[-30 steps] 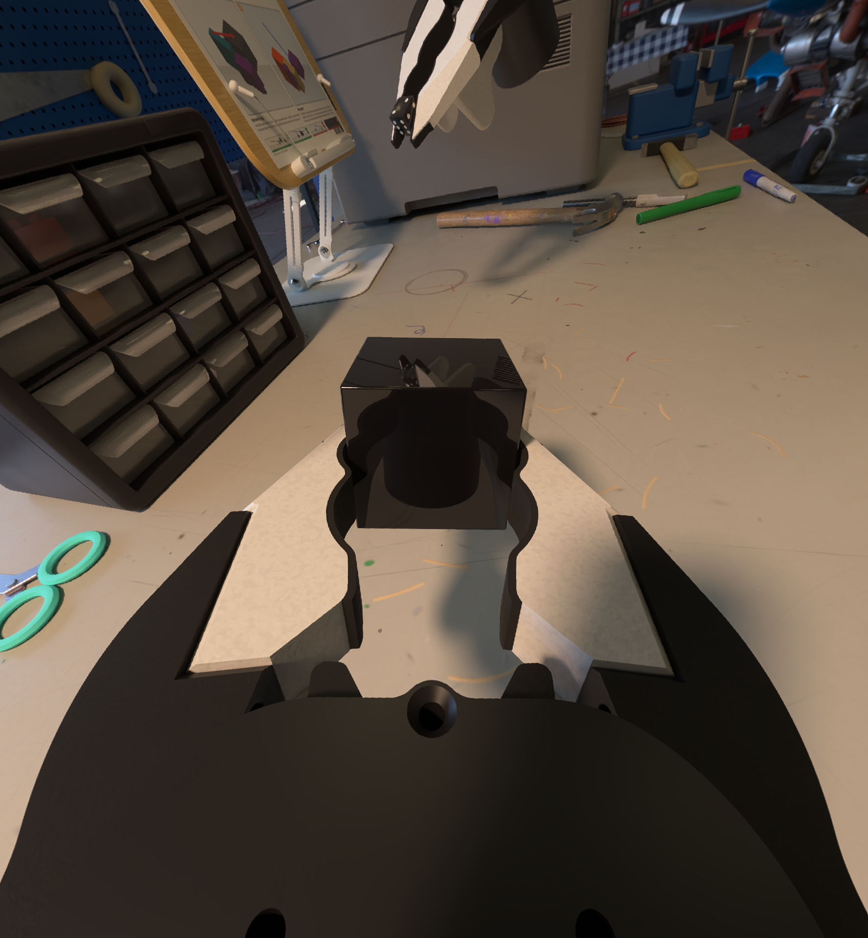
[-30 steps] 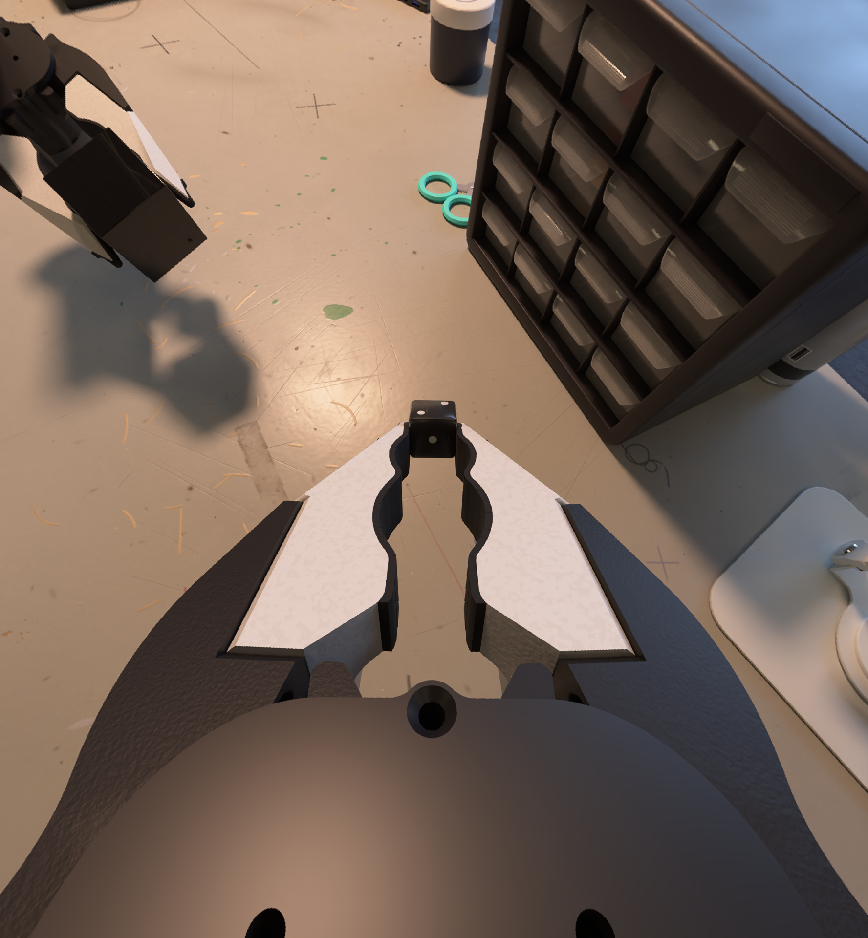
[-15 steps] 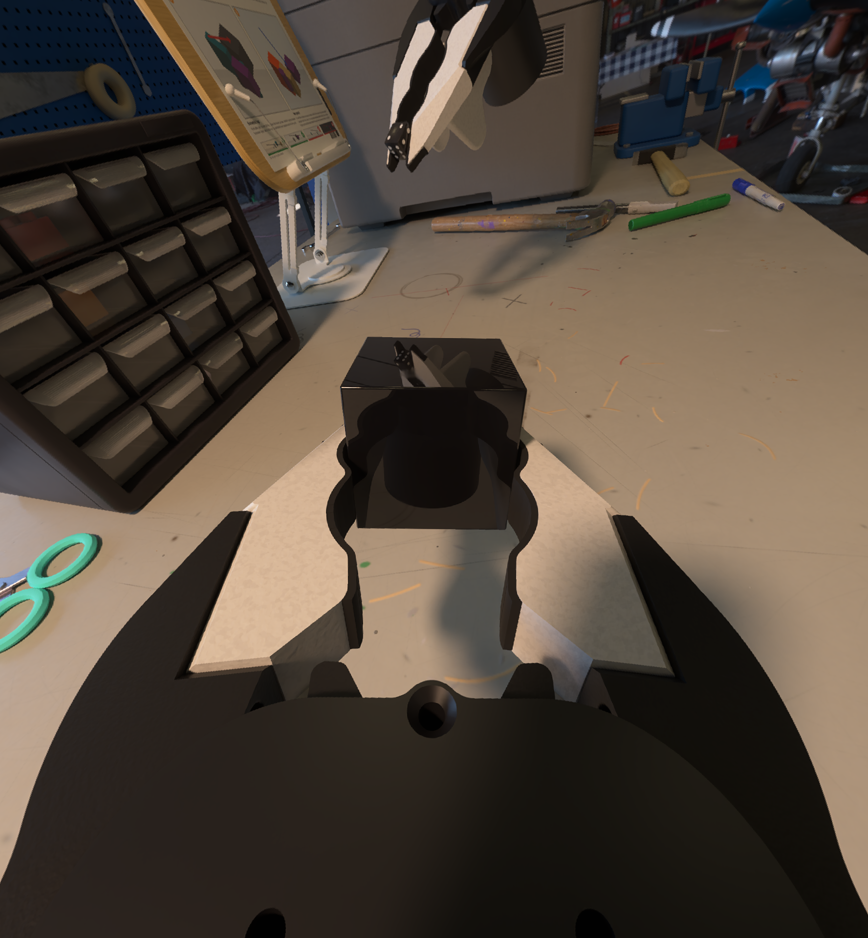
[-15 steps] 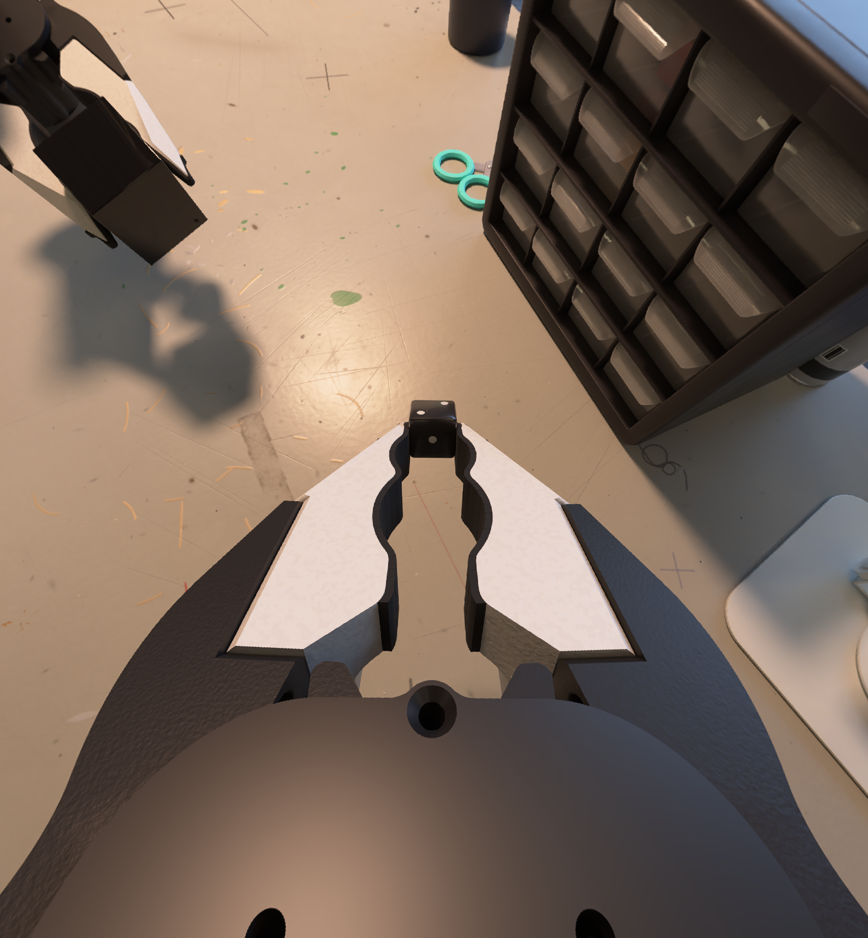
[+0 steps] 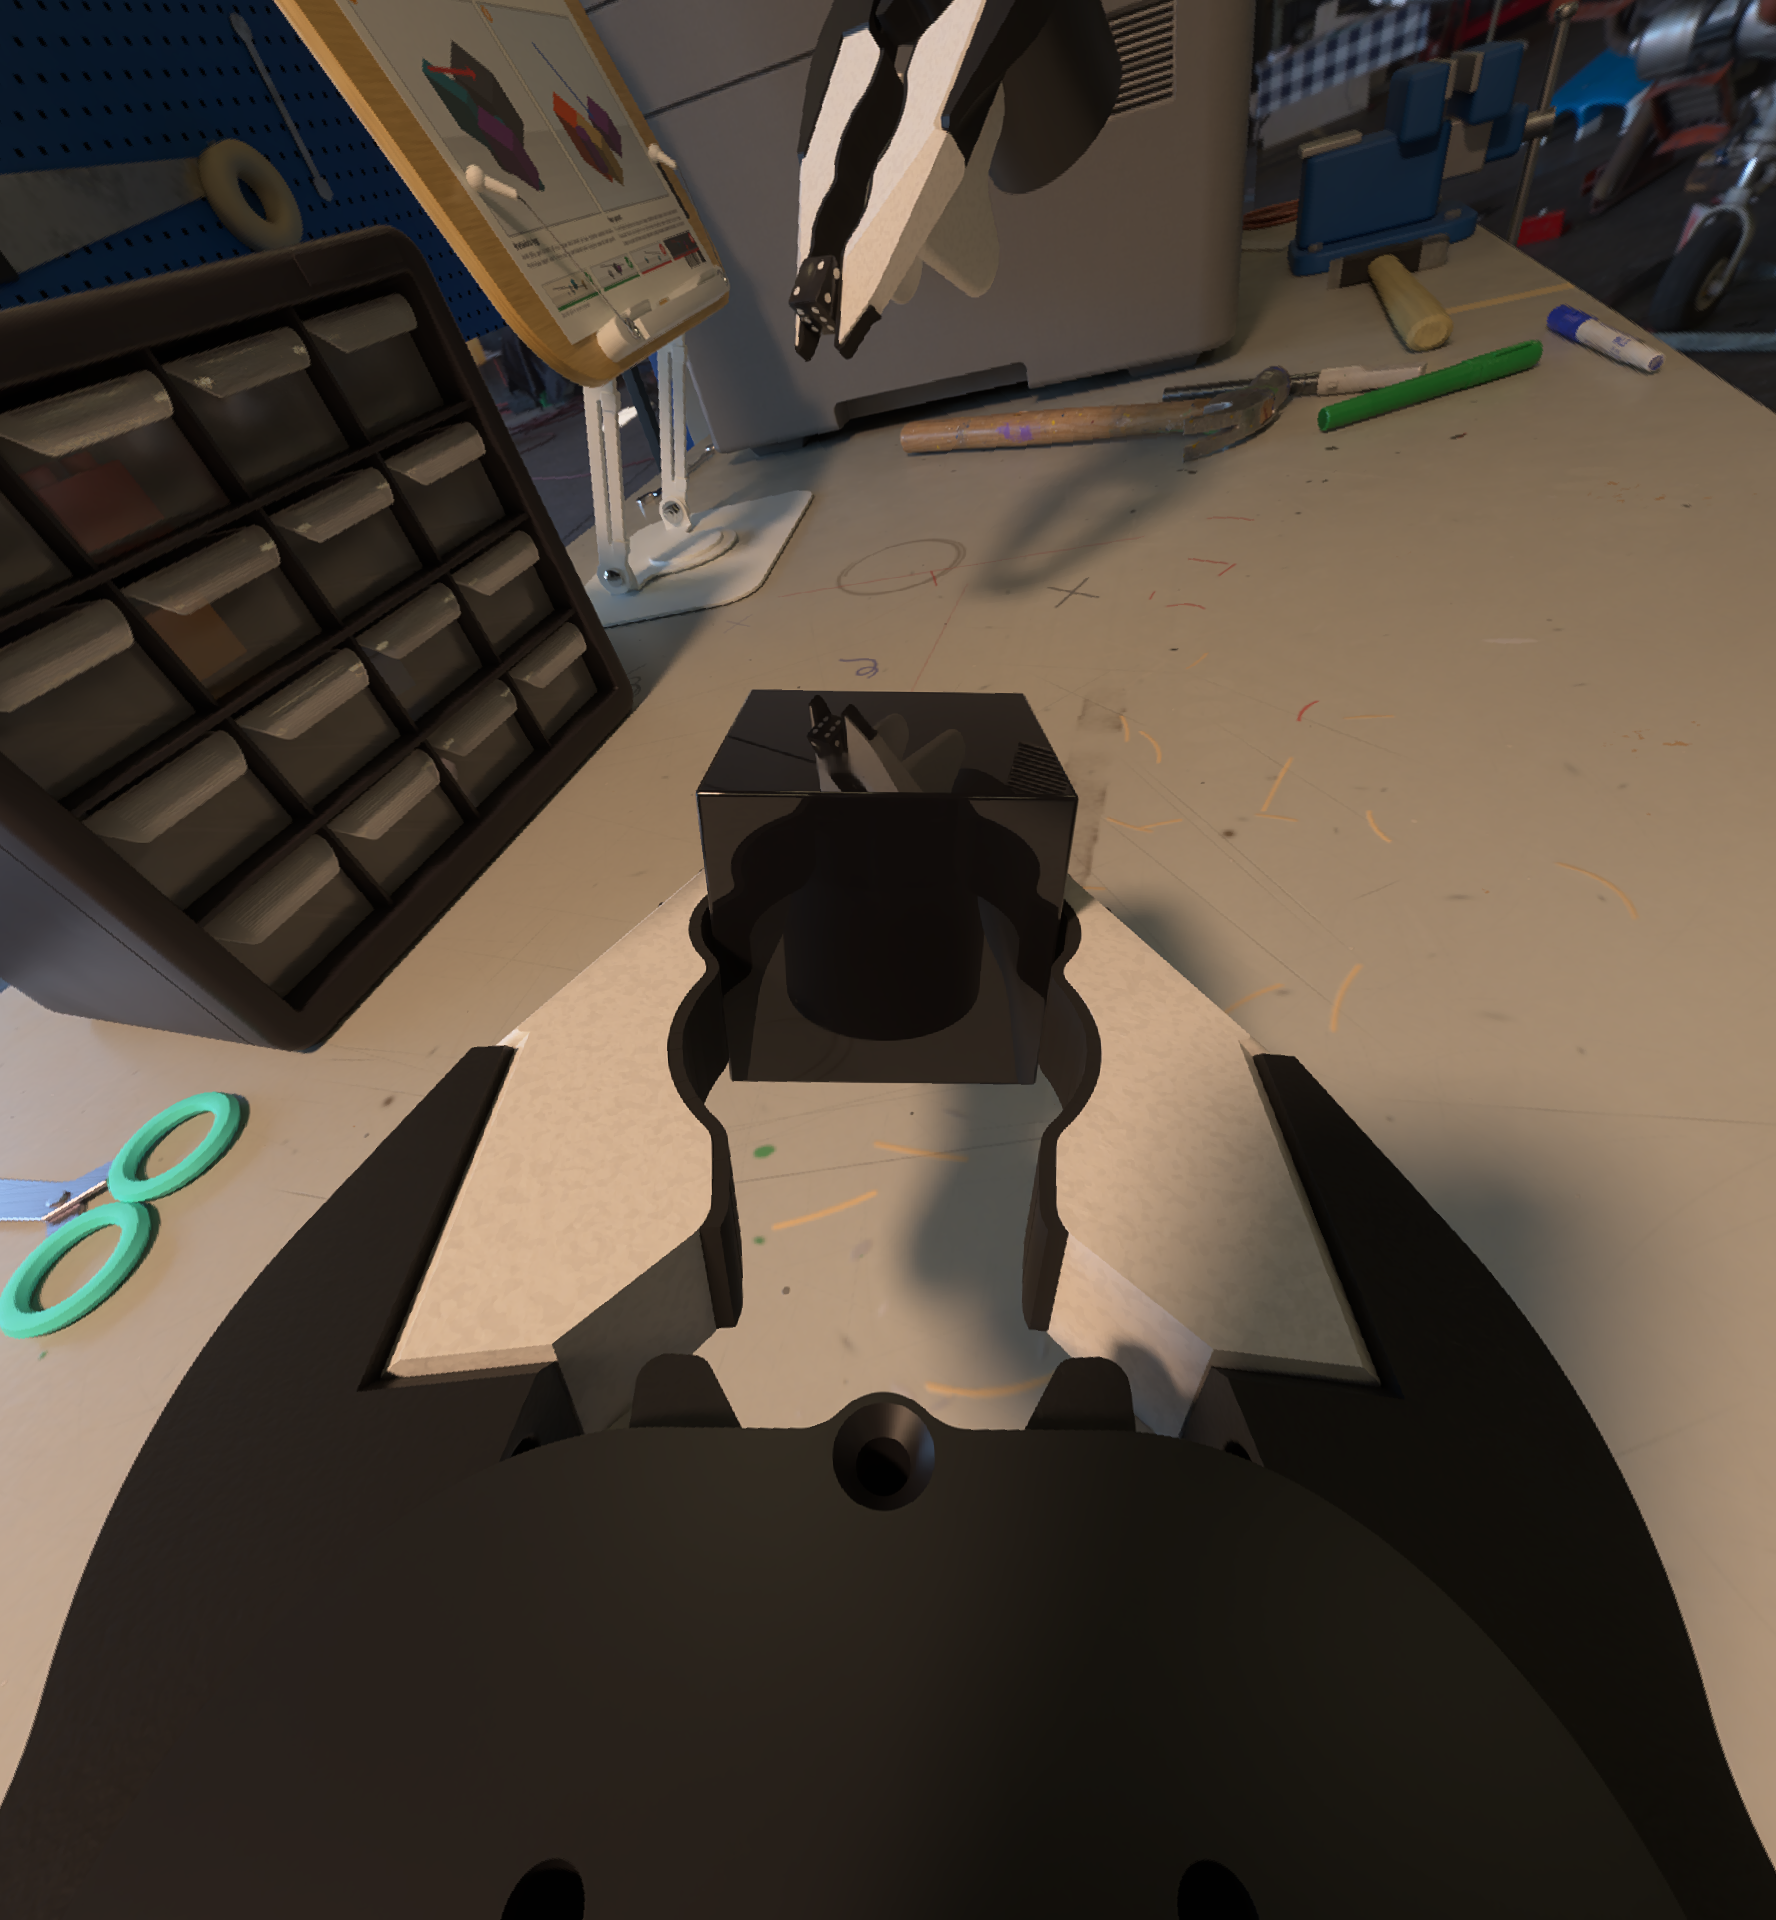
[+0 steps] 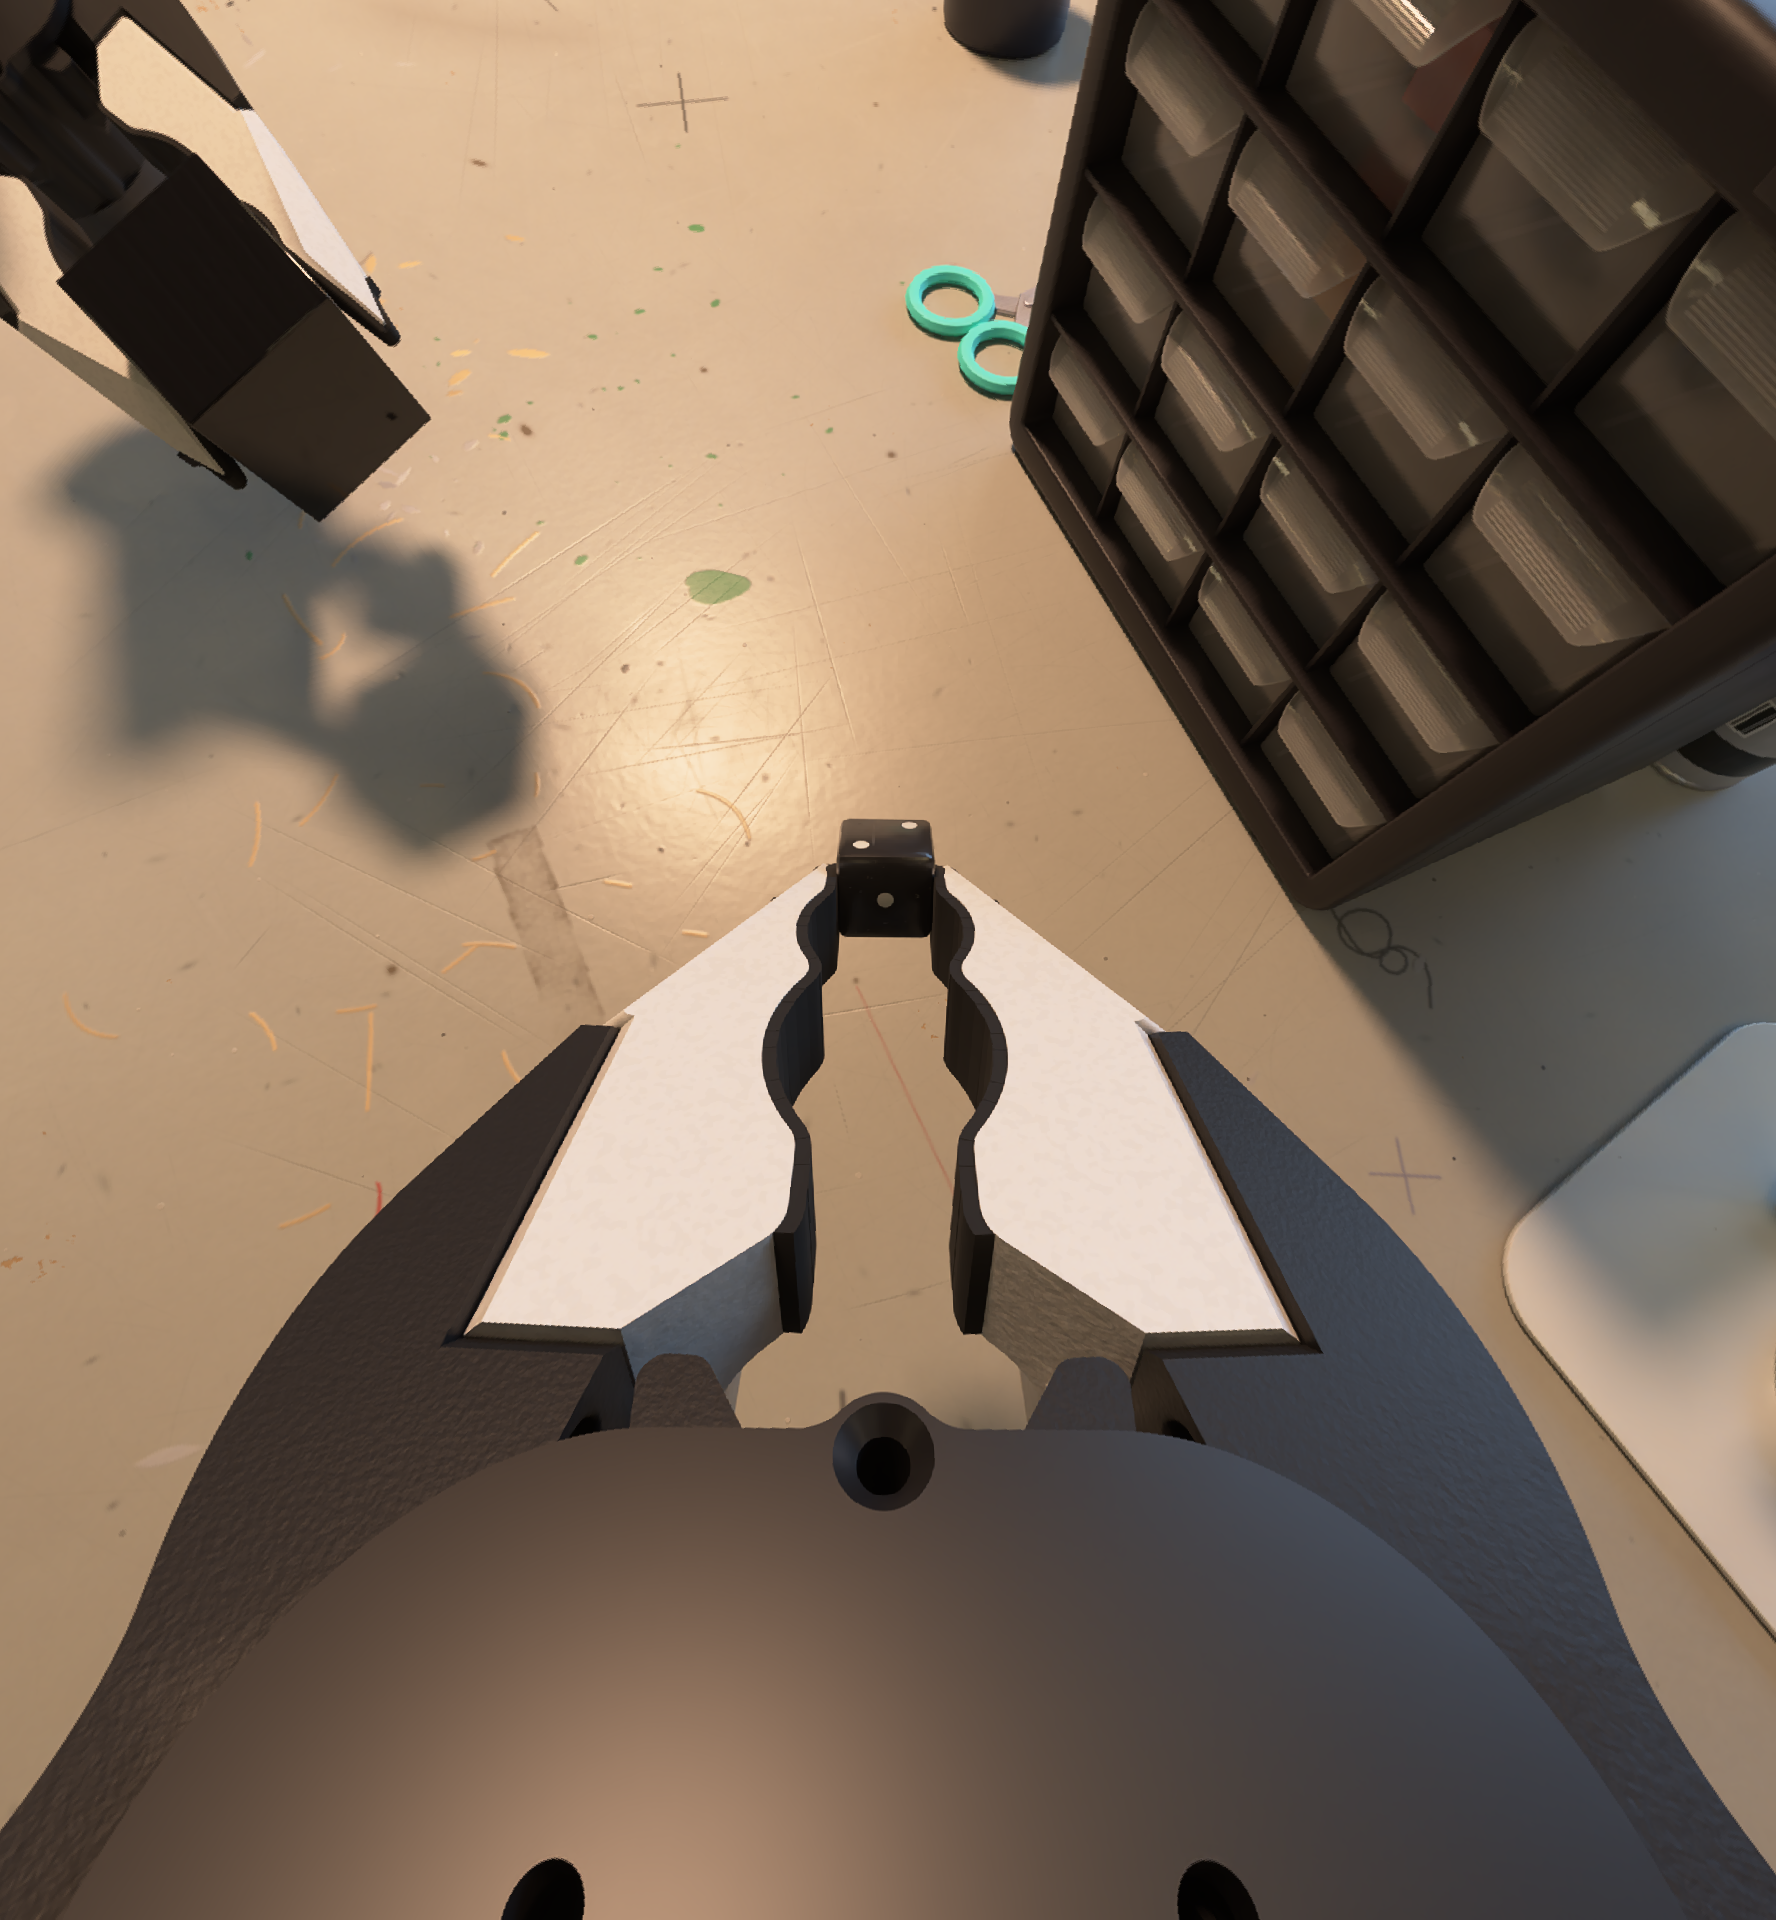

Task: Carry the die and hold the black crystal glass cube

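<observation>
My left gripper (image 5: 884,914) is shut on the black crystal glass cube (image 5: 884,894), a glossy black block held above the workbench. It also shows at the top left of the right wrist view (image 6: 240,374), with the cube sticking out of the fingers. My right gripper (image 6: 884,883) is shut on the die (image 6: 884,883), a small black cube with white pips, held at the fingertips high over the bench. In the left wrist view the right gripper (image 5: 822,312) hangs in the air at the back, with the die (image 5: 816,296) at its tips.
A dark drawer cabinet (image 5: 219,623) (image 6: 1435,416) stands at one side, with green-handled scissors (image 5: 105,1216) (image 6: 967,322) beside it. A clipboard stand (image 5: 676,530), a grey machine (image 5: 967,208), a hammer (image 5: 1092,421), a green marker (image 5: 1424,387) and a blue vise (image 5: 1383,197) are at the back.
The right gripper has carried the die towards the left gripper and the drawer cabinet; both look nearer. The left gripper has drifted slightly, still holding the cube.
</observation>
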Robot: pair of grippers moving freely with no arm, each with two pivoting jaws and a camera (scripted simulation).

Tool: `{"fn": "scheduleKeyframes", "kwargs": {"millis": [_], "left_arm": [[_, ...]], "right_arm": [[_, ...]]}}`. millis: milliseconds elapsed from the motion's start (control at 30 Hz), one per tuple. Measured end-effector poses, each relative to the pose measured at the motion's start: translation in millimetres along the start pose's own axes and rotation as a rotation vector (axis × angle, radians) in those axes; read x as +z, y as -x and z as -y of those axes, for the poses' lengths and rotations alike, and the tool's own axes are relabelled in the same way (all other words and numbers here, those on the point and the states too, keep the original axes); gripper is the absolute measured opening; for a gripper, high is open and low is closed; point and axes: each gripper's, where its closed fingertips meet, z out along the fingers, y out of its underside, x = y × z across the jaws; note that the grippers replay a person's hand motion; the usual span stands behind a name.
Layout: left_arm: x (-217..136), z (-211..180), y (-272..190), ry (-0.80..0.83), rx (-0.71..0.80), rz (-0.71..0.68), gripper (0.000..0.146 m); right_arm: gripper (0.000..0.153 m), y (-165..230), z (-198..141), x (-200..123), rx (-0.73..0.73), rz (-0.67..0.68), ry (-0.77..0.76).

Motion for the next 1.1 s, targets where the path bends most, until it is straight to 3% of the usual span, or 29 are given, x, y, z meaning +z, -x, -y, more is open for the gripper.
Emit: {"fn": "scheduleKeyframes", "kwargs": {"millis": [700,1100], "left_arm": [[-0.8,0.2,0.1,0.020,-0.034,-0.017,0.059],[-9.9,9.8,10.7,-0.003,-0.226,-0.181,0.059]], "right_arm": [[0.016,0.6,-3.4,7.5,0.003,0.019,0.019],[0.016,7.4,2.0,11.5,-0.010,0.053,-0.002]]}}
